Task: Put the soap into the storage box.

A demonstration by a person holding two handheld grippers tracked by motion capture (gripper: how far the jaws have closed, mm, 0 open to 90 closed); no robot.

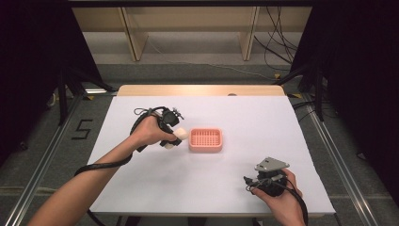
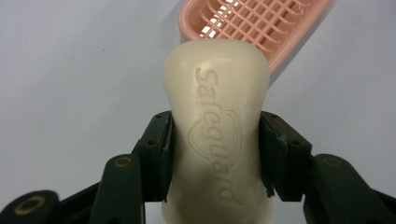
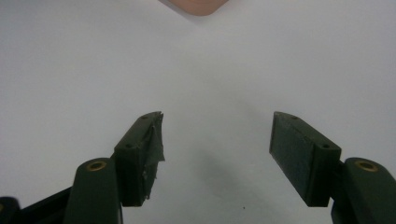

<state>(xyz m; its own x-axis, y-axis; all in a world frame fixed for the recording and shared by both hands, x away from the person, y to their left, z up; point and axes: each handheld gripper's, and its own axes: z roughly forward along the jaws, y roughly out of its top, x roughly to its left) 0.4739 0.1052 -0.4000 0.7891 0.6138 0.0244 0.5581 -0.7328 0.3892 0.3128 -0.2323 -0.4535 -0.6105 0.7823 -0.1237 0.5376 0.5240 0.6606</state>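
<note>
A cream bar of soap (image 2: 217, 121) with an embossed brand name is clamped between the black jaws of my left gripper (image 2: 215, 154). From above, that left gripper (image 1: 175, 138) holds the soap (image 1: 180, 133) just left of the pink slatted soap dish (image 1: 205, 140), lifted off the table. The dish (image 2: 252, 23) lies beyond the soap's tip in the left gripper view. Near the table's front right, my right gripper (image 1: 254, 181) rests in the person's hand; its jaws (image 3: 217, 140) stand wide apart over bare white surface, and a corner of the dish (image 3: 196, 5) peeks in at the top.
The white table top (image 1: 263, 117) has a wooden strip along its far edge. Beyond it stand wooden frame legs (image 1: 134, 37) and loose cables (image 1: 277, 42) on the floor. Black curtains flank both sides.
</note>
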